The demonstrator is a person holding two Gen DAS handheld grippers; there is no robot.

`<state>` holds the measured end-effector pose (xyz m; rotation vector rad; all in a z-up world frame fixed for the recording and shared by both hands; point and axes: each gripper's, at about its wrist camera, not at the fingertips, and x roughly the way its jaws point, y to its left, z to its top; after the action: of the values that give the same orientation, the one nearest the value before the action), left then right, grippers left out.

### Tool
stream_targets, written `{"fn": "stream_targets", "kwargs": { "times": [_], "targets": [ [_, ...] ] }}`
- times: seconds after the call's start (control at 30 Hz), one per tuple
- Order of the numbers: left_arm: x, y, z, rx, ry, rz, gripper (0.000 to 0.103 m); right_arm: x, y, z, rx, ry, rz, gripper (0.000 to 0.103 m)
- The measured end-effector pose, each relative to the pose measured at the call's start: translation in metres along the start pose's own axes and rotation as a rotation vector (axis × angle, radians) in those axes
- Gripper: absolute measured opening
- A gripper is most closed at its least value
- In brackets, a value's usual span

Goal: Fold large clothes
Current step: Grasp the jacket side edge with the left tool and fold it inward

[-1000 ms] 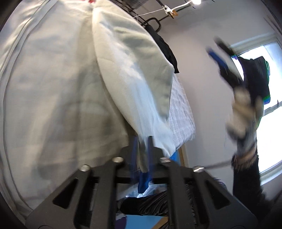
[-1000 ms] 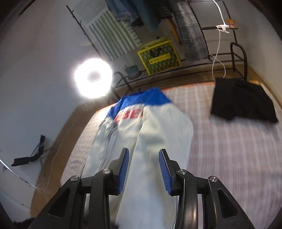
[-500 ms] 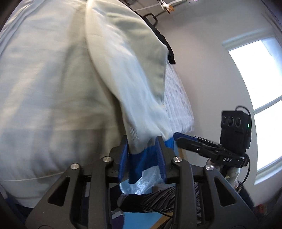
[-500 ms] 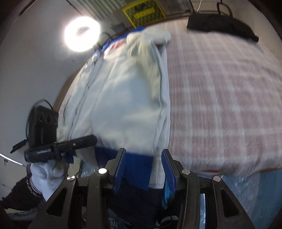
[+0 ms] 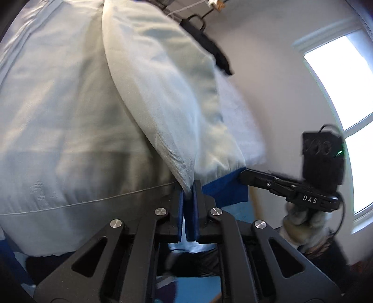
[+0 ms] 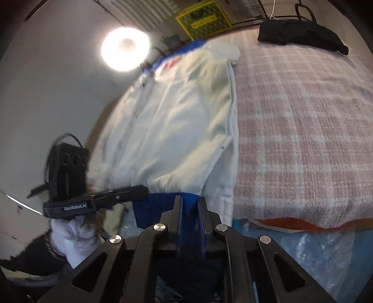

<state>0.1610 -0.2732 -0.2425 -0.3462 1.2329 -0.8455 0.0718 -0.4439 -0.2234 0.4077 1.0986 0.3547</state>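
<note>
- at the bottom middle of the left wrist view, the left gripper (image 5: pixel 189 198) has just been closing, and its blue pads now pinch the hem of the white jacket (image 5: pixel 77 111).
- at the bottom middle of the right wrist view, the right gripper (image 6: pixel 189 207) has just been closing too, and its jaws are clamped on the jacket's blue band (image 6: pixel 158 205).
- in the left wrist view the blue band (image 5: pixel 223 191) runs from the pads toward the right, where the tips of the right gripper (image 5: pixel 244 177) bite its far end.
- the gloved hand (image 5: pixel 300 223) under that gripper sits at the right edge, low down.
- in the right wrist view the left gripper (image 6: pixel 142 190) comes in from the left and touches the band, with a gloved hand (image 6: pixel 70 235) below it at the lower left.
- the jacket (image 6: pixel 177 121) lies long on the bed, from the bottom middle up to the top middle, with its blue hem hanging over the near edge.
- the checked blanket (image 6: pixel 298 130) fills the right side of that view.
- a folded black cloth (image 6: pixel 300 35) rests on the blanket at the upper right.
- a round bright lamp (image 6: pixel 126 49) glows at the upper left.
- a yellow crate (image 6: pixel 202 21) stands at the top middle, behind the bed.
- a bright window (image 5: pixel 345 98) is at the right of the left wrist view.
</note>
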Motion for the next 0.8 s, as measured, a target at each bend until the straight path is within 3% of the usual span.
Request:
{"fn": "stream_targets", "kwargs": {
  "times": [0.07, 0.13, 0.23, 0.37, 0.43, 0.63, 0.8],
  "targets": [
    [0.001, 0.005, -0.004, 0.022, 0.007, 0.062, 0.005, 0.017, 0.005, -0.003, -0.042, 0.056, -0.087, 0.010],
    [-0.002, 0.006, -0.007, 0.032, 0.006, 0.078, 0.005, 0.028, 0.013, -0.005, -0.089, 0.103, -0.117, 0.013],
    [-0.011, 0.003, -0.008, 0.064, -0.004, 0.101, 0.005, 0.029, 0.021, -0.003, -0.137, 0.137, -0.113, 0.028],
    [-0.022, 0.000, -0.013, 0.069, 0.006, 0.112, 0.005, -0.006, 0.015, 0.010, -0.143, 0.027, -0.024, 0.037],
    [-0.036, 0.000, -0.016, 0.082, -0.009, 0.127, 0.005, -0.026, 0.009, 0.026, -0.118, -0.049, 0.046, 0.049],
    [-0.060, -0.022, -0.010, 0.158, -0.117, 0.109, 0.005, -0.027, -0.037, 0.088, 0.046, -0.163, 0.111, 0.044],
    [-0.037, -0.022, 0.006, 0.149, -0.104, 0.079, 0.005, 0.013, -0.064, 0.142, 0.147, -0.177, 0.180, 0.044]
  ]
}}
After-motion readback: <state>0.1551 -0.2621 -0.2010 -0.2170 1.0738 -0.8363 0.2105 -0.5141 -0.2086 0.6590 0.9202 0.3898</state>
